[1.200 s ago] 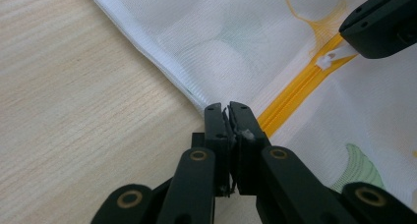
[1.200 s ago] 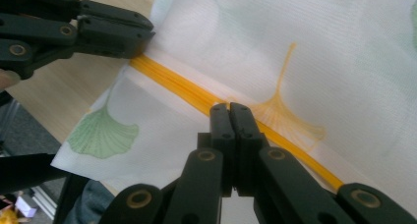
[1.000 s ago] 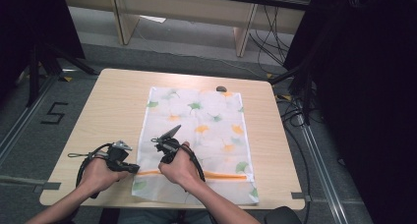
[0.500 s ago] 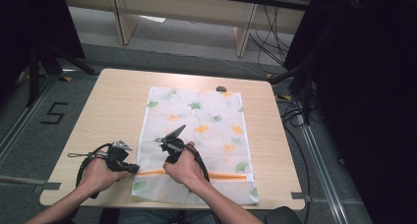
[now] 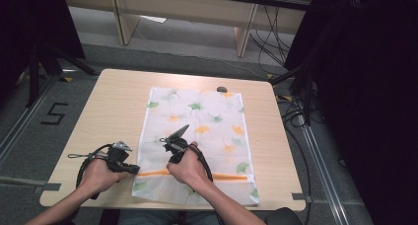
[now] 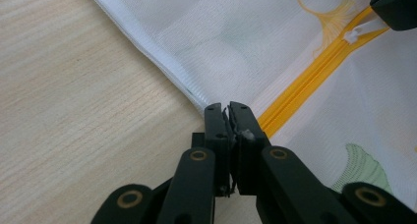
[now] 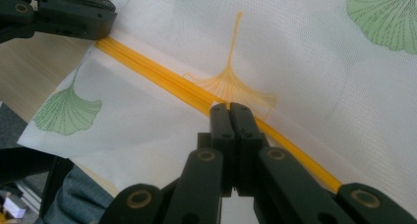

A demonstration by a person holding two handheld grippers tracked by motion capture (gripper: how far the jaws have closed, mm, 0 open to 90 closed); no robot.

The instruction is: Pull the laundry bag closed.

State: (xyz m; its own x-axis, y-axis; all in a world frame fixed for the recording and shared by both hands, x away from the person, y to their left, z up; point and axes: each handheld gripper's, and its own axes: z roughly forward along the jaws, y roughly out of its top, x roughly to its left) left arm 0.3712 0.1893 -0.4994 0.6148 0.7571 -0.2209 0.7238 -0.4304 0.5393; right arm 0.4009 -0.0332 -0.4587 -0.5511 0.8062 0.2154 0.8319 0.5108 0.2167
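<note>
On a wooden table (image 5: 113,101), seen from above, a white leaf-print mesh bag (image 5: 207,121) lies flat. Left gripper view: the left gripper (image 6: 226,108) is clamped on the bag's edge beside its orange zipper (image 6: 305,81). Right gripper view: the right gripper (image 7: 229,107), jaws together, sits over the zipper.

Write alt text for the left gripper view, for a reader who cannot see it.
The left gripper, jaws closed, pinches the white hemmed edge of a mesh laundry bag where its orange zipper ends. The bag, printed with green and orange leaves, lies on a light wooden table, and the white zipper pull sits at upper right.
</note>
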